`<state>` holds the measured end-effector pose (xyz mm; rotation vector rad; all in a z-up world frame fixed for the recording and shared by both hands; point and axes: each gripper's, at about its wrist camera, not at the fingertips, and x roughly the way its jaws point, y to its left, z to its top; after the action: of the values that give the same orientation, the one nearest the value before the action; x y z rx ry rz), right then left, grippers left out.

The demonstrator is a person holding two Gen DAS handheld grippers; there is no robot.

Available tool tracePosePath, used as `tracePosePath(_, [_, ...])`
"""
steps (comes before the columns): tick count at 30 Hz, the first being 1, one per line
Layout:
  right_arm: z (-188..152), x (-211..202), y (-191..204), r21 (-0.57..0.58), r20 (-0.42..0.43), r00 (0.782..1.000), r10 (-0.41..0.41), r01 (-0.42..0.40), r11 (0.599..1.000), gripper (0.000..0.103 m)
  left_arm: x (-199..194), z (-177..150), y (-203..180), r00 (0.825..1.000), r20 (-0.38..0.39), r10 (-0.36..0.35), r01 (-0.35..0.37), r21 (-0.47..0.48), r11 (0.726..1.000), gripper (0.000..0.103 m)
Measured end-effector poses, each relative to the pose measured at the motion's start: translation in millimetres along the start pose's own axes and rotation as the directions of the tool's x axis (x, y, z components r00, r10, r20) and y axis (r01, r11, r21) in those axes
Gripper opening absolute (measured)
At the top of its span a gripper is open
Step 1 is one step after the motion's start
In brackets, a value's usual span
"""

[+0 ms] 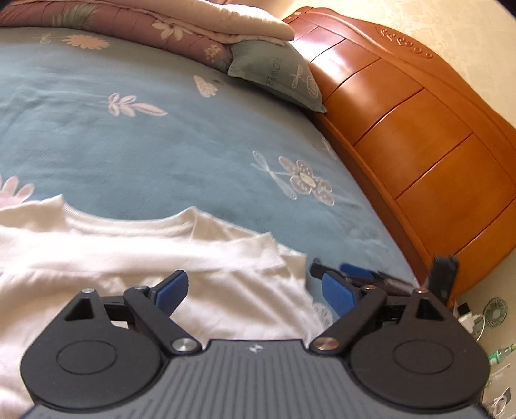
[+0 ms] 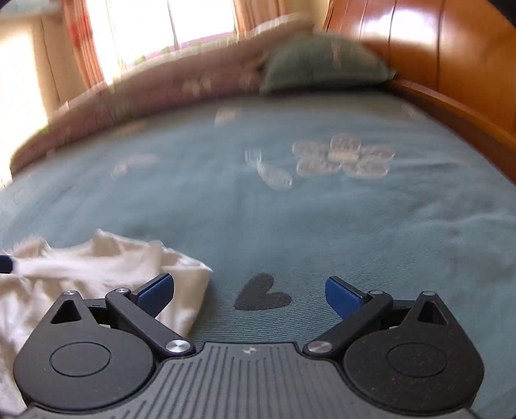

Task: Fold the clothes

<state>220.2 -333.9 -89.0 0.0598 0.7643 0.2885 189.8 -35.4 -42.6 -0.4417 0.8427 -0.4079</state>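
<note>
A white top lies spread on the blue flowered bedspread, its neckline towards the far side. My left gripper is over the top's right part, jaws wide open, no cloth pinched between its blue pads. Just to its right, my right gripper shows partly, over the bedspread near the garment's edge. In the right wrist view my right gripper is open over bare bedspread, casting a dark shadow, with the white top at its left finger. This view is blurred.
A wooden headboard runs along the right of the bed. A grey-green pillow and a folded quilt lie at the far side. A small fan and clutter sit on the floor. A bright curtained window is beyond the bed.
</note>
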Motion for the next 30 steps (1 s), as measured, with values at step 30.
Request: tracePosePath(30, [-18.0,-1.8,15.3,-0.279,-0.105,0.987,-0.125,0.091,0.956,0.103,12.1,-23.1,5.6,0.99,-0.107,0.096,-0.088,0.08,0.993,0.09])
